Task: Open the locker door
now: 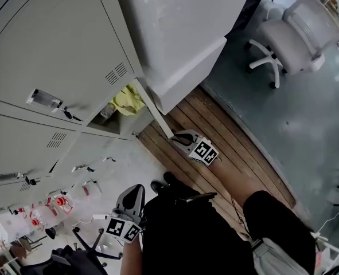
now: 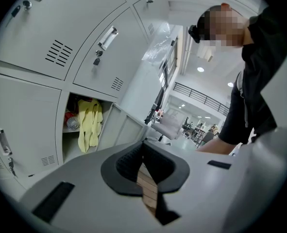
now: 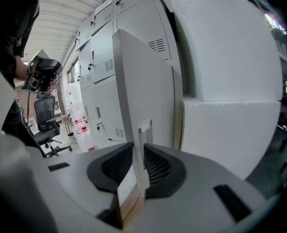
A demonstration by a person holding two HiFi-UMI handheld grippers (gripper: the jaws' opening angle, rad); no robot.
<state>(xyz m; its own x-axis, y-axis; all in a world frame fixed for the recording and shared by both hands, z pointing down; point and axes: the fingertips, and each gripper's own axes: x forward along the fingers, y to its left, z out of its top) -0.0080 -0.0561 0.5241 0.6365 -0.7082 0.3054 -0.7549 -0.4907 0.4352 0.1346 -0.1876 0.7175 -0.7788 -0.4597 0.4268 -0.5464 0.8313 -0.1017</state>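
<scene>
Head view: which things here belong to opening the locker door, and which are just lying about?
Job in hand:
door
right gripper, closed on the door's edge

Lying about:
yellow cloth
chair
white boxes
bottles
left gripper, shut, empty

Grey locker door (image 3: 143, 91), wide open

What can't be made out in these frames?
- Locker interior: head view, frame hides all but a yellow cloth.
- Door, far face: right gripper view, the door itself hides it.
- Nameplate print: head view, too small.
- Bottles, labels: head view, too small.
</scene>
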